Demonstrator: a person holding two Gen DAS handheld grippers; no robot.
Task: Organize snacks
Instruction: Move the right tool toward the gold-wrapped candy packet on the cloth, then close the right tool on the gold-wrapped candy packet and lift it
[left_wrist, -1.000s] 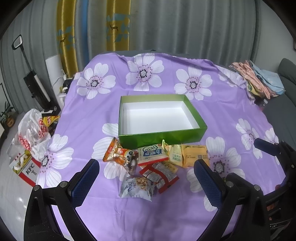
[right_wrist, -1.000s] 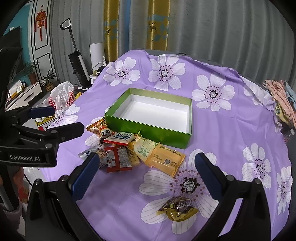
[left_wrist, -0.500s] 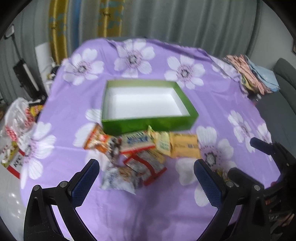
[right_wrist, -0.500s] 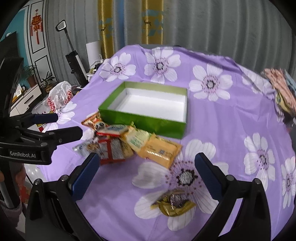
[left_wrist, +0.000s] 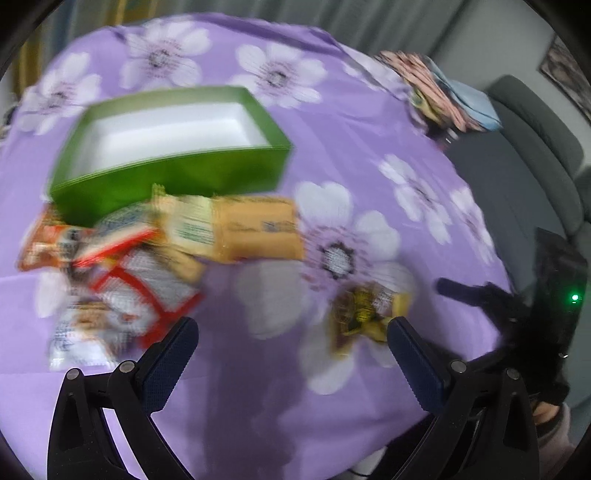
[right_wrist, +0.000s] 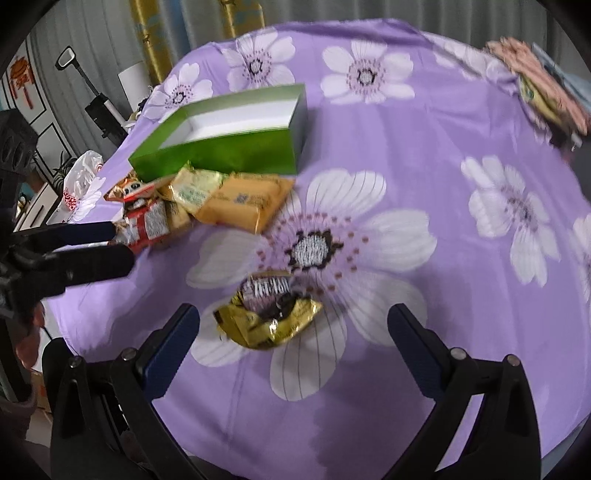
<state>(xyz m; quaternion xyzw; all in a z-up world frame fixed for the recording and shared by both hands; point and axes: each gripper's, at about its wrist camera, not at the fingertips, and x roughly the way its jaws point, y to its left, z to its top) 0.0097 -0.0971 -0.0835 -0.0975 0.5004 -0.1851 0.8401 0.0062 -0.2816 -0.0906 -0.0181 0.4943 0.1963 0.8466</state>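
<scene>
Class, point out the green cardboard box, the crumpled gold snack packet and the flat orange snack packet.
Green cardboard box (right_wrist: 229, 157): right wrist view, near outer wall.
Crumpled gold snack packet (right_wrist: 267, 325): right wrist view, gold lower half.
Flat orange snack packet (right_wrist: 245, 201): right wrist view, middle of top face.

Both views are evenly lit by soft indoor light, with no harsh glare. The left wrist view is heavily motion-blurred — the green box (left_wrist: 173, 162) and the snack packets (left_wrist: 166, 243) smear sideways, their print unreadable. The right wrist view is sharper in the middle, where a gold wrapper (right_wrist: 267, 314) shows small bright glints, but softens toward the rim. Fisheye distortion bends the purple flowered cloth (right_wrist: 424, 147) into a dome, and black vignetting rings each frame. Faint shadows lie under the packets.
</scene>
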